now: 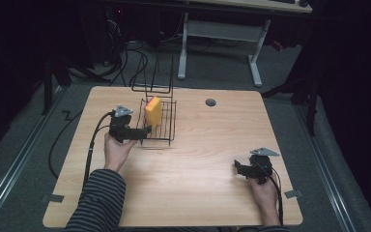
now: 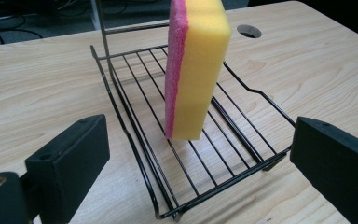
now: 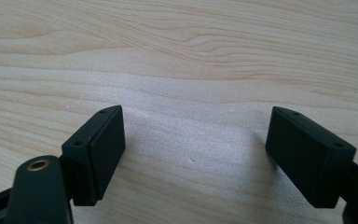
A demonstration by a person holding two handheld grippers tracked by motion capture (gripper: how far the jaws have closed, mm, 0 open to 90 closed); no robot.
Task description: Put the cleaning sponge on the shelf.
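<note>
A yellow sponge (image 1: 153, 111) with a pink scouring face stands on its edge inside a black wire rack (image 1: 166, 130) left of the table's middle. My left gripper (image 1: 145, 131) sits at the rack's near left corner, held by a hand in a striped sleeve. In the left gripper view the jaws of my left gripper (image 2: 200, 140) stand wide apart; the sponge (image 2: 196, 70) rises beyond them, untouched, on the rack's wires (image 2: 135, 140). My right gripper (image 1: 239, 169) rests low at the table's right front. It is open over bare wood (image 3: 193, 135), with nothing between its jaws.
The wooden table (image 1: 198, 159) has a round cable hole (image 1: 210, 102) near its far edge. Tall wire loops (image 1: 152, 77) rise from the rack's far end. A white desk frame (image 1: 222, 34) and cables lie on the dark floor behind.
</note>
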